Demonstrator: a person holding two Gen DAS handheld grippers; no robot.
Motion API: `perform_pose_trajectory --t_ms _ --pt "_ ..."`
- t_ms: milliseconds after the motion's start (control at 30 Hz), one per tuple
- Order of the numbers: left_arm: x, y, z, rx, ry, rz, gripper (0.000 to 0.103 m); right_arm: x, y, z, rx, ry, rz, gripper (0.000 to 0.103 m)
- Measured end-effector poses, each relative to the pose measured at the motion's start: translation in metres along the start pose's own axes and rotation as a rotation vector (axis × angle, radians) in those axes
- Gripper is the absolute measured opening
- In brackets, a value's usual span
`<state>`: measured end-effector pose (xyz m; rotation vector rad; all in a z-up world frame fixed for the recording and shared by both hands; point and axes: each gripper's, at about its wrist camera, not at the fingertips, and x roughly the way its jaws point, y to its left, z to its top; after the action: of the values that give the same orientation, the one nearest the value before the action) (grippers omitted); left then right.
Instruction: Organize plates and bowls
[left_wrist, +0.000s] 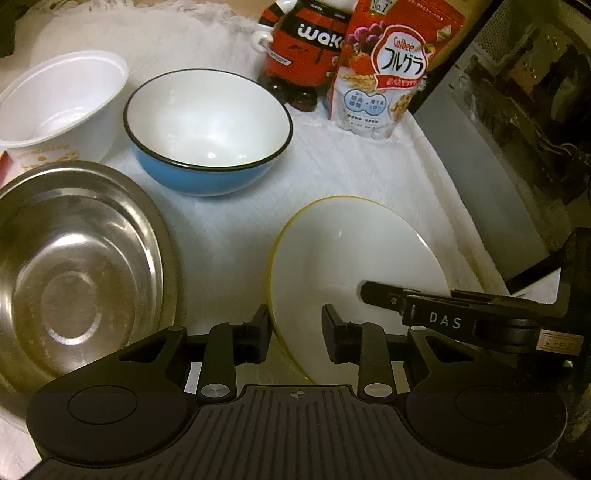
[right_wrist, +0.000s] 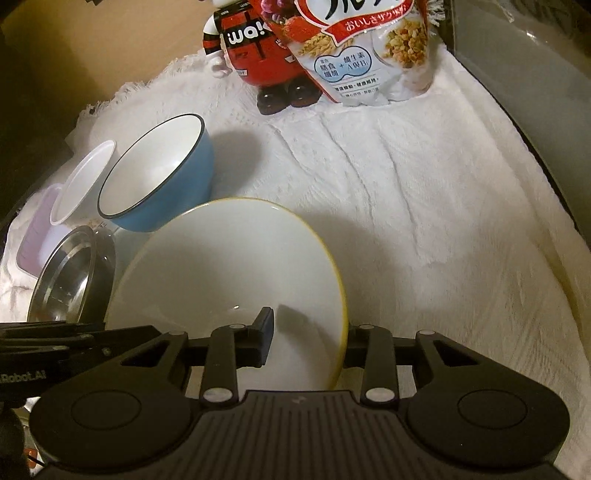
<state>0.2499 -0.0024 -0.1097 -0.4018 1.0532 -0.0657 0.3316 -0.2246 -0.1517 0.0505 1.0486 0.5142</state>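
My left gripper (left_wrist: 294, 334) straddles the near rim of the yellow-rimmed plate (left_wrist: 351, 258), jaws spread, not yet clamped; my right gripper (right_wrist: 306, 341) brackets its opposite edge, apparently grasping, though one finger is hidden. Beyond wait the steel bowl (left_wrist: 74, 273), blue bowl (left_wrist: 207, 133), white tub (left_wrist: 62, 99); the cereal bag (left_wrist: 388, 70) stands farthest.
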Motion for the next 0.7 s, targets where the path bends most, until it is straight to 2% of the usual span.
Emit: perform_pose_trajectory --t_ms 133,333,700 --pt "-0.002 -0.001 -0.001 0.007 0.004 0.008 0.031 0.001 0.003 -0.001 -0.001 -0.003 -0.009 0.036" --pt "-0.005 0.006 0.002 -0.018 -0.005 0.031 0.031 -0.003 0.006 -0.006 0.012 0.027 0.042 0.038" --pt "-0.008 0.005 0.001 -0.04 -0.008 0.032 0.03 0.001 0.008 -0.008 -0.021 0.033 0.038 0.038"
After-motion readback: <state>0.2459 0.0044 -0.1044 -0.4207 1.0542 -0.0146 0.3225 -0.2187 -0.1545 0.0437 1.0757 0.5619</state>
